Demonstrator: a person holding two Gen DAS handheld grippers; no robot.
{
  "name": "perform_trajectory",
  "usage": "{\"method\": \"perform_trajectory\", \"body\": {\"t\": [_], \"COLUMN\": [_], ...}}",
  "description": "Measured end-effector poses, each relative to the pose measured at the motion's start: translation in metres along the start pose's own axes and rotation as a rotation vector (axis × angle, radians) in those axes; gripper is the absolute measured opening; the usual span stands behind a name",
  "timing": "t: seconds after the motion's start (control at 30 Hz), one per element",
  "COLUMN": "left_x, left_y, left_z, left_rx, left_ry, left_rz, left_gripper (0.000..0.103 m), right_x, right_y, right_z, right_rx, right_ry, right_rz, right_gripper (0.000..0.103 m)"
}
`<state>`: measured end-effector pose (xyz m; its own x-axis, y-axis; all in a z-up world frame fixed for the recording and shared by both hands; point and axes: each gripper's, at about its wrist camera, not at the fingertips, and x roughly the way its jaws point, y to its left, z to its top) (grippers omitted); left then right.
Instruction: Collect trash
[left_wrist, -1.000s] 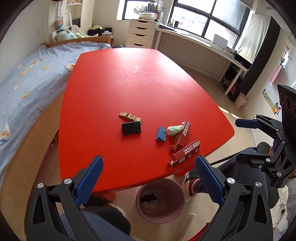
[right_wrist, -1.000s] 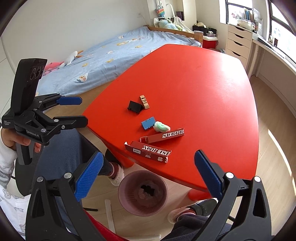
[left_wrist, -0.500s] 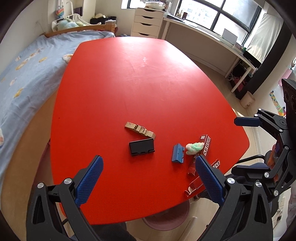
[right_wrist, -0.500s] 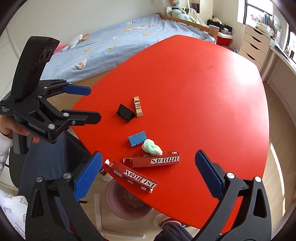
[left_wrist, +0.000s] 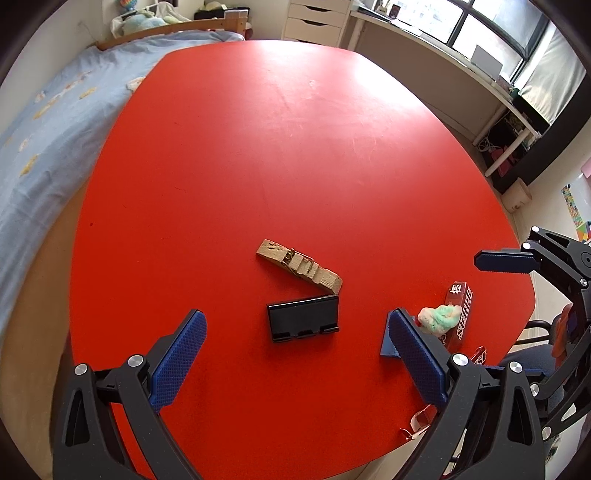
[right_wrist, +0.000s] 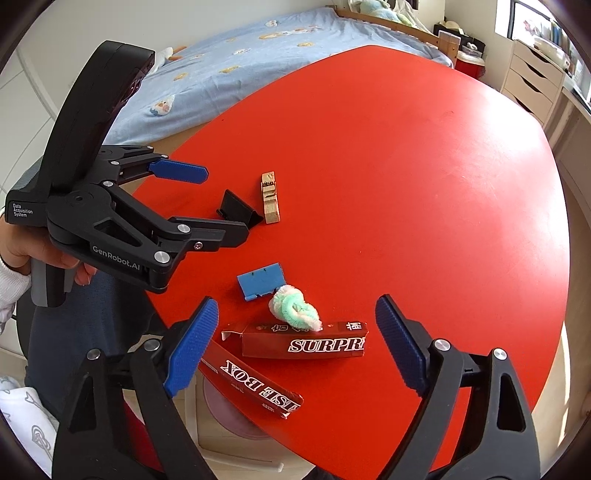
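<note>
1. The right gripper (right_wrist: 295, 343) is seen with its jaws closing, nothing yet pressed; the red "SURPRISE" carton (right_wrist: 306, 341) lies between them.
2. The left gripper (left_wrist: 295, 354) is held wide apart and empty above the black folded stand (left_wrist: 303, 319).
3. Beside that carton, a second red carton (right_wrist: 255, 387), a green-white wad (right_wrist: 295, 310) and a blue piece (right_wrist: 260, 280) are left on the red table (right_wrist: 406, 184).
4. Nothing is judged collected; the pink bin (right_wrist: 225, 413) stands below the table edge.
5. Both grippers are pitched steeply downward.

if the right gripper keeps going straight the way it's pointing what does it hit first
Most likely the red SURPRISE carton lying between the right gripper's closing jaws, nothing gripped yet. The green-and-white fluffy wad rests on the carton's far edge and could be touched too; depth is hard to judge in this fisheye view.
</note>
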<state>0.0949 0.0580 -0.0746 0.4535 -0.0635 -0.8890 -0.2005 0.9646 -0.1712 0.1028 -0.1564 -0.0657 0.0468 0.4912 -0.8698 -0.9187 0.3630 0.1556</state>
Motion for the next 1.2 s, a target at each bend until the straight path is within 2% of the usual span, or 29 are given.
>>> {"method": "perform_trajectory", "body": {"t": [0.1,0.33,0.43,0.6,0.63,0.7,1.2], "left_x": [0.004,0.007,0.006,0.006,0.005,0.005,-0.009], "left_y": [-0.003,-0.004,-0.003,-0.001,-0.001,0.000,-0.002], "left_z": [0.000,0.000,0.001,0.001,0.000,0.001,-0.003], "left_rx": [0.005,0.016,0.017,0.025,0.026,0.026,0.056], "left_ry": [0.005,0.006,0.002,0.003,0.003,0.002,-0.027], "left_rz": [0.006,0.020,0.023,0.023,0.023,0.017,0.012], "left_gripper": [0.083,0.065,0.054,0.041,0.042,0.041,0.041], "right_x": [0.004,0.012,0.017,0.022,0.024,0.025,0.009], "right_y": [-0.001,-0.002,-0.001,0.000,0.001,0.001,-0.003], "right_z": [0.001,0.004,0.004,0.006,0.006,0.006,0.008], "right_rx": [-0.003,-0.011,-0.016,-0.017,-0.019,-0.018,0.032], "right_ry": [0.005,0.017,0.026,0.038,0.040,0.042,-0.022], "right_rz": [0.004,0.017,0.019,0.022,0.020,0.022,-0.005], "right_gripper": [0.073,0.058,0.047,0.029,0.024,0.021,0.019]}}
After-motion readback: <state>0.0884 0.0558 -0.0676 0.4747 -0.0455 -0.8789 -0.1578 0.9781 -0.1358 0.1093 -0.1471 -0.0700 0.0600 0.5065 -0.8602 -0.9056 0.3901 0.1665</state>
